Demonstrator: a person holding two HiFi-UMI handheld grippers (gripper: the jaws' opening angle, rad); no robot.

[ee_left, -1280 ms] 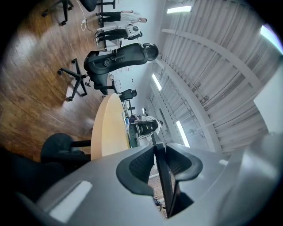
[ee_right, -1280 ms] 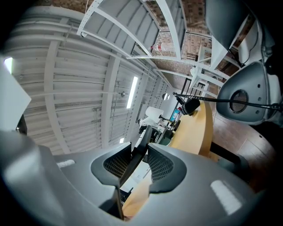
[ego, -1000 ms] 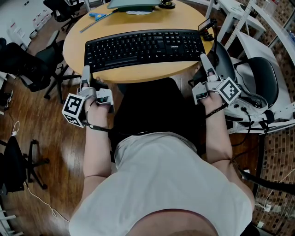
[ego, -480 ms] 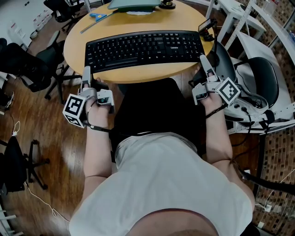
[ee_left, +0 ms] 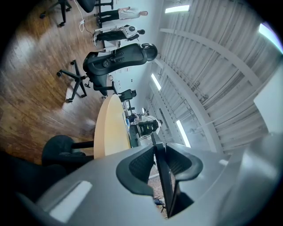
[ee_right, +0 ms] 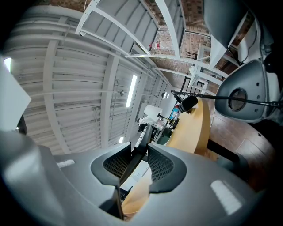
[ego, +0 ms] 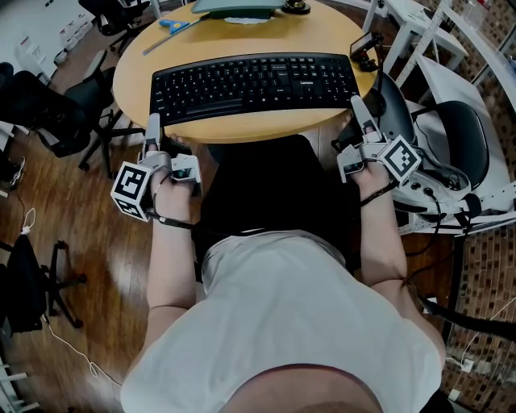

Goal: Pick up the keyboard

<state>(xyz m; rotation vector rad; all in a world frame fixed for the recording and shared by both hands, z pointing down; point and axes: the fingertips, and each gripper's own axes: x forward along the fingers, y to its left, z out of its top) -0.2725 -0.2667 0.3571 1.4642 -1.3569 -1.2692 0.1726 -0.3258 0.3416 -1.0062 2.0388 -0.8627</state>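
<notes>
A black keyboard point(ego: 254, 83) lies across the near part of a round wooden table point(ego: 242, 131), its front corners at the table's curved rim. My left gripper point(ego: 151, 125) reaches up to the keyboard's front left corner. My right gripper point(ego: 355, 103) reaches its front right corner. In the left gripper view the pads point(ee_left: 142, 165) close on a thin dark edge point(ee_left: 164, 185) that runs on past the tips, with the table's rim point(ee_left: 110, 132) beside it. The right gripper view shows the same: a dark edge point(ee_right: 132, 164) pinched between the pads point(ee_right: 161, 167).
Blue scissors point(ego: 173, 24) and a grey-green object point(ego: 234, 8) lie at the table's far side. A small black device point(ego: 364, 48) sits at its right rim. Black office chairs point(ego: 48, 113) stand to the left. A white-framed chair point(ego: 451, 133) stands close on the right.
</notes>
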